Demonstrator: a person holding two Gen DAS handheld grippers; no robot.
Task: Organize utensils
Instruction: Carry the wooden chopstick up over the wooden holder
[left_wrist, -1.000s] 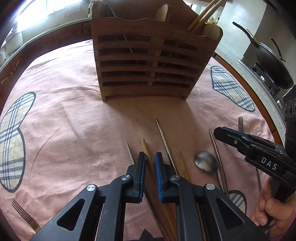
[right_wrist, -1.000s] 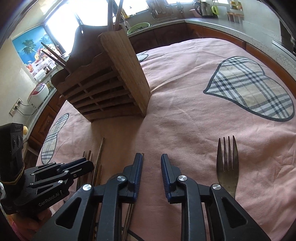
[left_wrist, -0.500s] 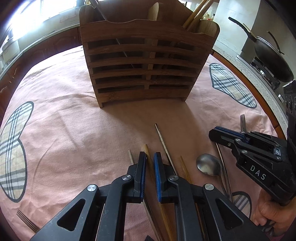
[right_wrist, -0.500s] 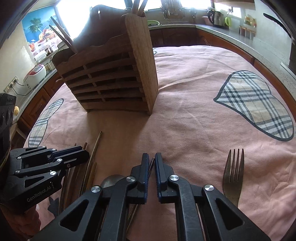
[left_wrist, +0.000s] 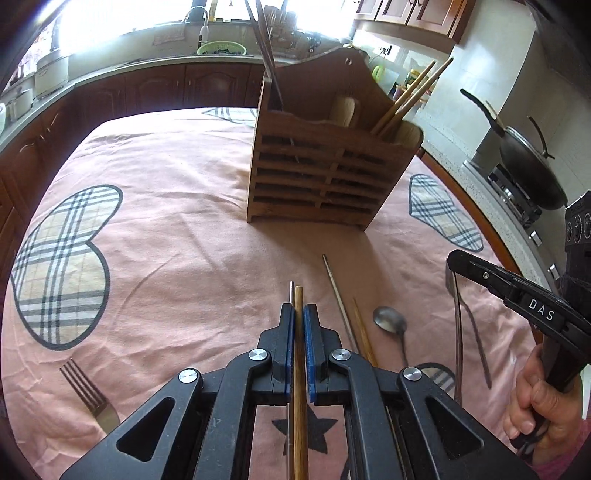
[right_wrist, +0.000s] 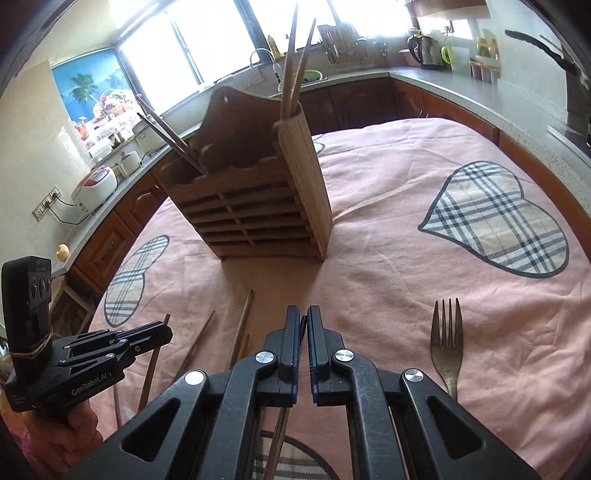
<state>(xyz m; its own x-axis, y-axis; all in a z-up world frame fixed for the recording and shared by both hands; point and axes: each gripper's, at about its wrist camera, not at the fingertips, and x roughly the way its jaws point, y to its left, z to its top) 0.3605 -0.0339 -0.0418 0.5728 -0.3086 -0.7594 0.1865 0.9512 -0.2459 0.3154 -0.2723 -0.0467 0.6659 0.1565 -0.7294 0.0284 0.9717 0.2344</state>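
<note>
Over the pink table (left_wrist: 166, 229), my left claw (left_wrist: 299, 314) clamps a wooden chopstick (left_wrist: 299, 387); right claw (right_wrist: 303, 321) grips a thin metal utensil handle (right_wrist: 303, 326), front of the wooden holder (left_wrist: 321, 173).

The cloth (left_wrist: 177, 229) is pink with checked hearts (left_wrist: 62, 266) and a black star (left_wrist: 317, 428). The rack (left_wrist: 325, 177) is brown wood. Both grippers are black with blue pads (left_wrist: 308, 354). The spoon (left_wrist: 388, 319) is silver.

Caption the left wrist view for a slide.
Left gripper shut on chopsticks over the pink cloth, facing the wooden holder.
</note>
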